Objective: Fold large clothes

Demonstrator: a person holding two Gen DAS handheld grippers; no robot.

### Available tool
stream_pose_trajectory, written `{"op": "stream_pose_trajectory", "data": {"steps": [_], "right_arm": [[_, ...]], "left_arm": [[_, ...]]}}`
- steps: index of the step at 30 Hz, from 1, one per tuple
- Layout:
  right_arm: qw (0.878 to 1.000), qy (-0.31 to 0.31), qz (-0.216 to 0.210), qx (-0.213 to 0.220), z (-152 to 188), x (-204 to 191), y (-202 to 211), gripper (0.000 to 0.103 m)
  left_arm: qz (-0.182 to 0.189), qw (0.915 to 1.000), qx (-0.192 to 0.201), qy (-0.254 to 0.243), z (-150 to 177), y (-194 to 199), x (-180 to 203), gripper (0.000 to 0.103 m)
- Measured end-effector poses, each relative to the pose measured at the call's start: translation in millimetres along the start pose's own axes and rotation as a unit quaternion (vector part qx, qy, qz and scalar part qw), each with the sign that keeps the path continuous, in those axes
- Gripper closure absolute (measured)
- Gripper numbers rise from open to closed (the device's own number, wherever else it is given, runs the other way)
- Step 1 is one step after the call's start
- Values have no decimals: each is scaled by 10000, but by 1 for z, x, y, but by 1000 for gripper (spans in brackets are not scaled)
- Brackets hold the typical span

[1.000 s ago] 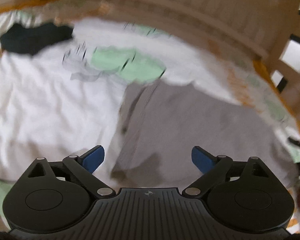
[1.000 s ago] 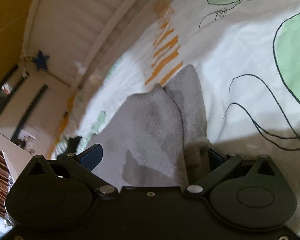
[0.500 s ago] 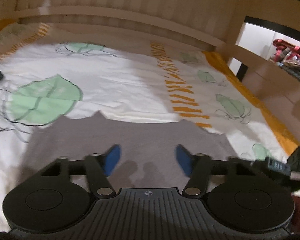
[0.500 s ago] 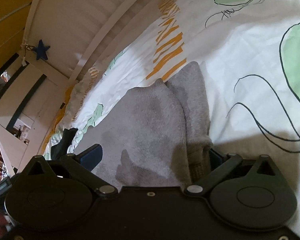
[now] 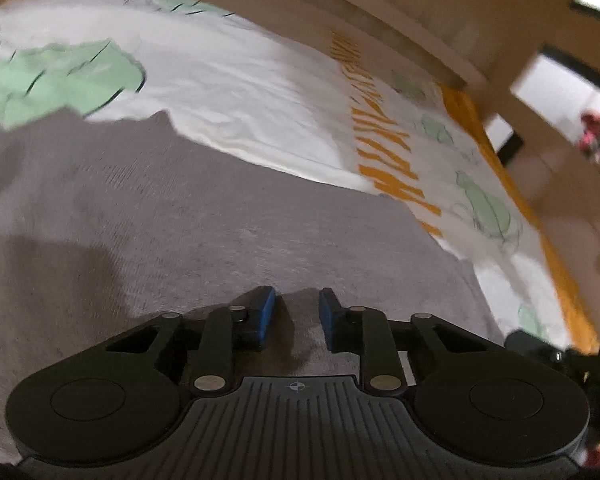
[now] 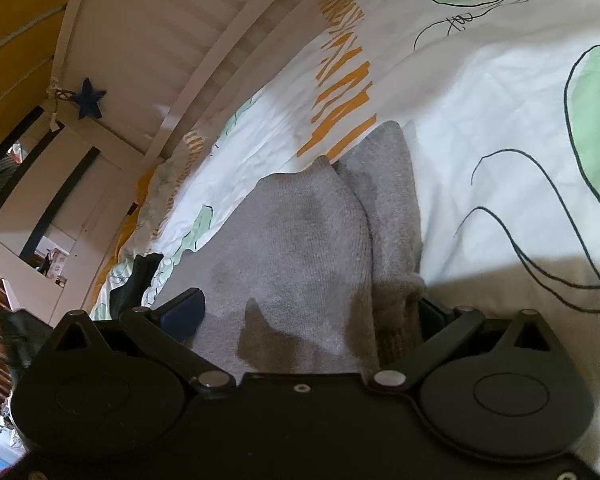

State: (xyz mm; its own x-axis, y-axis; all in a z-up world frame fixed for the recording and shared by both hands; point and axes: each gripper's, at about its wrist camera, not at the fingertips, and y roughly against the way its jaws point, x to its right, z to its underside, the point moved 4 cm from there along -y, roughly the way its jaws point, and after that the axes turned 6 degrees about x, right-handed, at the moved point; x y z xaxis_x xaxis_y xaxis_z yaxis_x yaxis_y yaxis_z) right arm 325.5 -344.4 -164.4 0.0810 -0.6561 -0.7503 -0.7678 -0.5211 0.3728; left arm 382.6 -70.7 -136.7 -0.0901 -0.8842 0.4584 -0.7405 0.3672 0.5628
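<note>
A grey knit garment (image 5: 220, 220) lies spread on a bed sheet (image 5: 240, 80) printed with green leaves and orange stripes. My left gripper (image 5: 297, 312) is low over its near part. Its blue pads (image 5: 266, 312) are closing, with a narrow gap left; grey cloth shows in that gap and neither pad presses on it. In the right wrist view the grey garment (image 6: 300, 232) lies folded in two layers. My right gripper (image 6: 306, 310) stands wide open around its near end. Its left pad (image 6: 184, 312) is bare and the cloth bunches over the right finger.
A slatted wooden bed rail (image 5: 380, 8) curves along the far side of the bed sheet (image 6: 480, 120). A dark piece of clothing (image 6: 134, 284) lies near the bed's edge. A blue star (image 6: 88, 98) hangs on the bed frame.
The left gripper has swung across the bed and come down close over the grey garment, and its jaws have gone from wide to narrow. The right gripper has stayed in place.
</note>
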Motion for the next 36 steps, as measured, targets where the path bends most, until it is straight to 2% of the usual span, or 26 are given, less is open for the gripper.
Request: {"op": "stream_pose_trajectory", "data": {"steps": [3, 5, 9, 11, 13, 15, 18, 21, 28, 36], "right_arm": [[9999, 3, -104, 36, -1, 0, -1, 0], [9998, 25, -170, 69, -1, 0, -2, 0], [9996, 85, -245, 105, -1, -1, -3, 0], [9996, 105, -245, 90, -1, -1, -2, 0], [9997, 152, -169, 53, -1, -1, -2, 10], [9999, 48, -134, -26, -1, 2, -4, 51], [9998, -150, -104, 49, 2, 9, -3, 64], [9999, -59, 8, 121, 0, -1, 2, 70], [9992, 305, -68, 239, -11, -60, 13, 71], [9959, 877, -41, -216, -25, -157, -23, 71]], "left_arm": [[205, 9978, 47, 623, 0, -2, -14, 81], [304, 9948, 93, 966, 2, -3, -23, 89], [428, 9920, 216, 1168, 8, 0, -36, 100], [497, 9908, 233, 1235, 10, 2, -39, 100], [452, 9921, 228, 1150, 9, 3, -37, 100], [424, 9927, 238, 1102, 9, 4, -37, 100], [415, 9940, 289, 970, 9, 5, -37, 100], [347, 9960, 356, 740, 11, 5, -29, 100], [372, 9973, 324, 552, 9, 4, -28, 100], [578, 9962, 290, 579, 10, 5, -33, 100]]}}
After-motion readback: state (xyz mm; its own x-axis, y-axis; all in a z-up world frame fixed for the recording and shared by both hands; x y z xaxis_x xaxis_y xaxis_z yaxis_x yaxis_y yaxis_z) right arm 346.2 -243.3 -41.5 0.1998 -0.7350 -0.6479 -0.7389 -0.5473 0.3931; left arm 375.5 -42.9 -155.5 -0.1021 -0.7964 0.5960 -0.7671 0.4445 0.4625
